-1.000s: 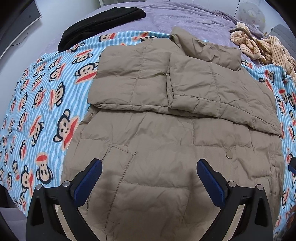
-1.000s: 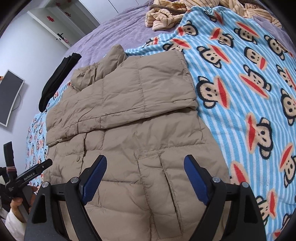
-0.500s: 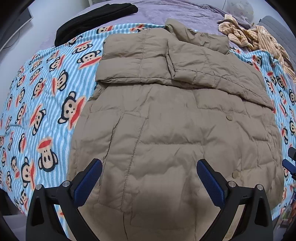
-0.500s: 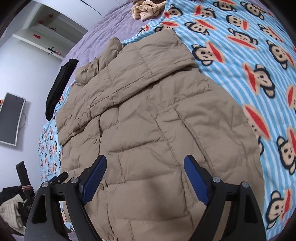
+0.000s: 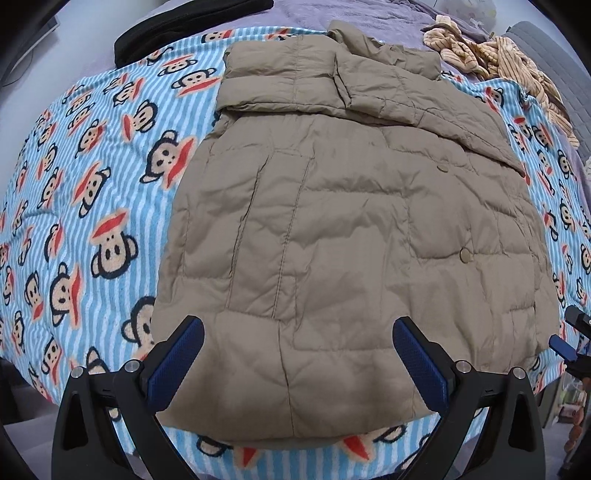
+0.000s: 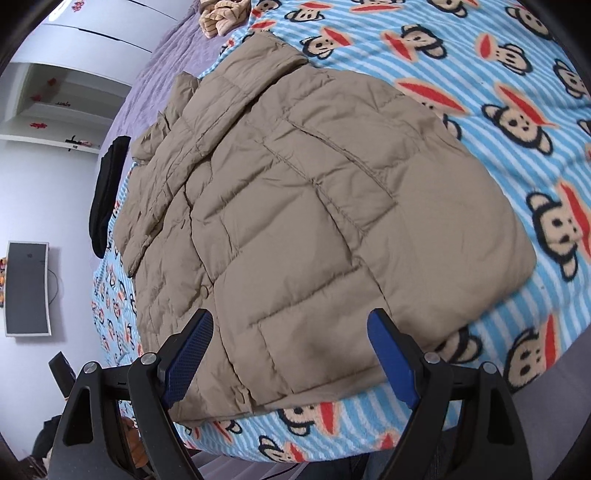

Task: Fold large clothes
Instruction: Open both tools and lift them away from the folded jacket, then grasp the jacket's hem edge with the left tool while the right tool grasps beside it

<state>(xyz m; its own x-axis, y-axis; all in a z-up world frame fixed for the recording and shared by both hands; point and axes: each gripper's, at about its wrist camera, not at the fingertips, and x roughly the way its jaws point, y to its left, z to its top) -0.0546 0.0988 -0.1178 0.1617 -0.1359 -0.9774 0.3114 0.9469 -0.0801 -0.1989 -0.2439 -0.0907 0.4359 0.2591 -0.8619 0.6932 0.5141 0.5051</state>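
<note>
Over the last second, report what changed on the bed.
Both open grippers, left and right, pulled back toward the near hem of the tan jacket, so its bottom edge and the monkey blanket beyond it came into view. Nothing was gripped or released. The jacket, sleeves folded across, stayed put.

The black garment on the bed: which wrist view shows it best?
The right wrist view: the black garment appears nearly whole, lying on the purple bedspread beyond the tan jacket. The left wrist view cuts the garment off at the frame's top edge.
</note>
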